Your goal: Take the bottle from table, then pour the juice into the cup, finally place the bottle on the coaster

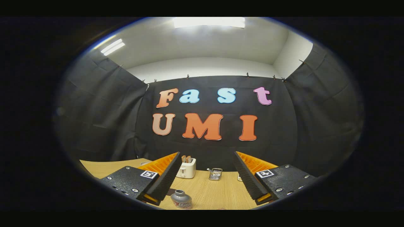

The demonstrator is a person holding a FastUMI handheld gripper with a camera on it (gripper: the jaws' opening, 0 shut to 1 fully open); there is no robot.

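A small grey bottle (181,199) with a red-and-white label stands upright on the wooden table (217,192). It sits low between my two fingers, close to the left one. My gripper (206,155) is open wide and held above the table, with nothing between its ribbed black pads (164,181). A dark flat piece (171,191), perhaps the coaster, peeks out beside the left finger just behind the bottle. Beyond the fingertips, near the table's far edge, stands a small clear glass cup (215,174).
A white toaster (186,168) with bread in its slots stands at the far edge, left of the cup. A pale object (145,163) shows partly behind the left finger. Black cloth walls close the booth on three sides.
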